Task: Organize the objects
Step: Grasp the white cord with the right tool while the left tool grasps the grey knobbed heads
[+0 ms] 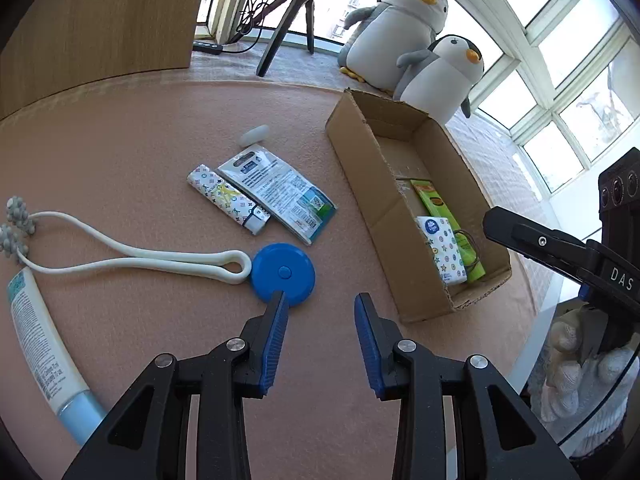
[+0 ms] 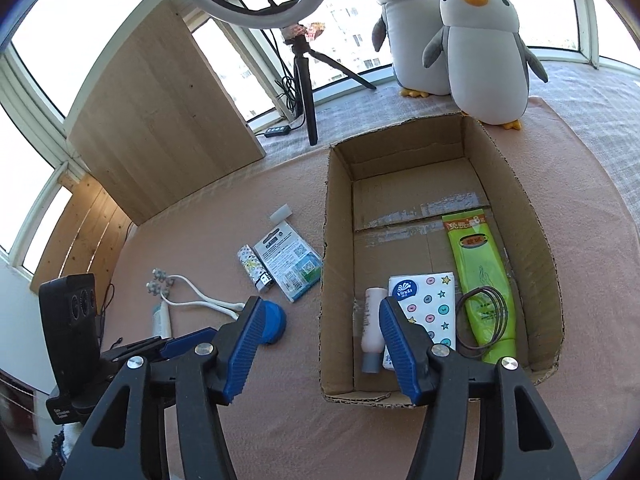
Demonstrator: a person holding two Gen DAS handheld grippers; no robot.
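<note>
The box (image 2: 436,200) was a long, open, brown cardboard carton lying on the pink mat (image 1: 120,160), holding a green tube (image 2: 480,276), a patterned tissue pack (image 2: 430,300) and a small pale bottle (image 2: 370,320) at its near end. The left gripper (image 1: 320,300) was spread wide and empty, a blue disc (image 1: 284,272) just beyond at eleven o'clock. The right gripper (image 2: 316,308) also gaped empty over the box's near wall.

Far half of cardboard box (image 2: 536,240) floor is left bare; near half is taken by tissue pack (image 2: 430,304), green tube (image 2: 480,280), small bottle (image 2: 370,328). Beyond the box, access is blocked by plush penguins (image 2: 480,52).
</note>
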